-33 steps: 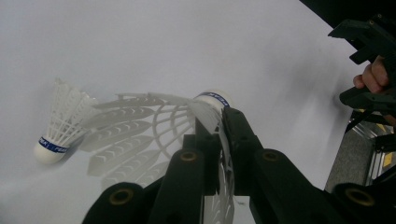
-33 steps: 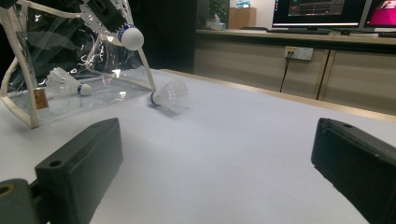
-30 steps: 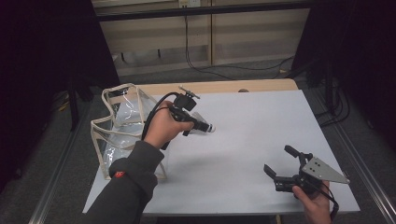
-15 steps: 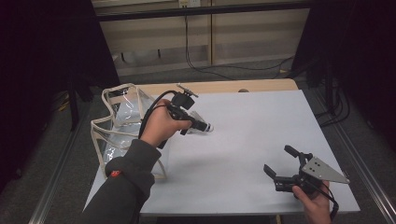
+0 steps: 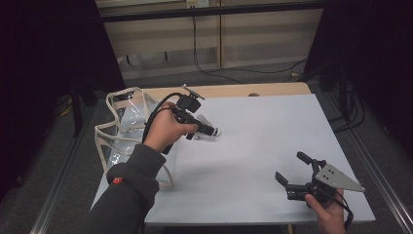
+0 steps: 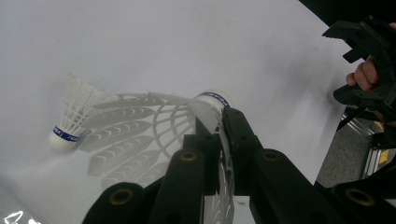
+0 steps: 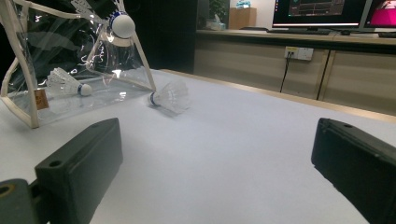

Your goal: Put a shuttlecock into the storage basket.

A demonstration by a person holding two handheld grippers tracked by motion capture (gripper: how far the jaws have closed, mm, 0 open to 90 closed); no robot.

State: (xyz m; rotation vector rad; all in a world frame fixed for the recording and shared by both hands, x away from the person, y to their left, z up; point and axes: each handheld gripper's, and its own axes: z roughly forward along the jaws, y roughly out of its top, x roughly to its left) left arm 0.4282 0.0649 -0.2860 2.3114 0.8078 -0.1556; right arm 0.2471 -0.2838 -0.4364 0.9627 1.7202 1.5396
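Observation:
My left gripper (image 6: pixel 219 128) is shut on the feather skirt of a white shuttlecock (image 6: pixel 212 99), whose cork with its blue band points away from the jaws. In the high view this left gripper (image 5: pixel 207 127) hovers over the table just right of a clear bag (image 5: pixel 122 131). A second shuttlecock (image 6: pixel 70 119) lies on its side on the white tabletop below; it is also visible as the shuttlecock (image 7: pixel 168 97) beside the bag. A third shuttlecock (image 7: pixel 65 81) lies inside the bag. My right gripper (image 5: pixel 291 166) rests open near the front right, with nothing between its jaws (image 7: pixel 217 158).
The clear bag (image 7: pixel 56 60) has cream trim and stands open at the table's left edge. The white tabletop (image 5: pixel 272 122) stretches between the two grippers. Metal rails run along both sides of the table, and cabinets with cables stand behind it.
The left hand with its shuttlecock has barely shifted. The right gripper has kept still.

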